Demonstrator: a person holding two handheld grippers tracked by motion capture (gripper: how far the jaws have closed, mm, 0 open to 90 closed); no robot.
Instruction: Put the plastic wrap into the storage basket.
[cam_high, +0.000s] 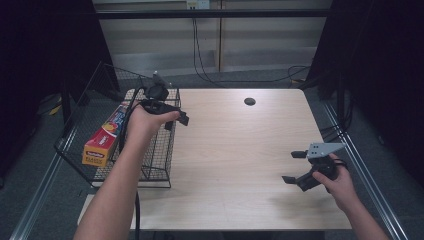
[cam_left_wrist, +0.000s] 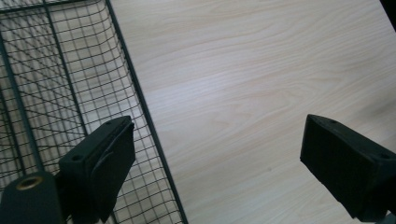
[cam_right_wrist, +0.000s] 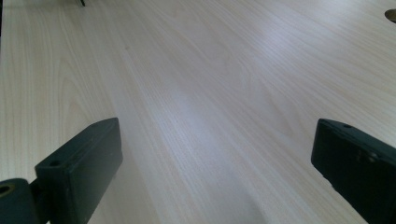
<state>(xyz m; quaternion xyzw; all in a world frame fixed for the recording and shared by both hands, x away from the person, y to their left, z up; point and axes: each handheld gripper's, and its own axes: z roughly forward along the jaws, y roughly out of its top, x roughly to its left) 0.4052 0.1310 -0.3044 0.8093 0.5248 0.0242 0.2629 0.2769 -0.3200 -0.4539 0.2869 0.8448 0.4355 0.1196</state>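
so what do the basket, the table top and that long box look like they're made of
Basket: thin dark wire, likely coated metal, going by its open welded grid. Table top: pale wood or wood-look laminate, matte with a soft sheen, with visible grain lines. Long box: probably printed cardboard, with sharp folded edges and glossy red-orange graphics.

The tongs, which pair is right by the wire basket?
The left tongs, held over the wire basket's right-hand edge near the long box. The right tongs are far across the table, above bare wood.
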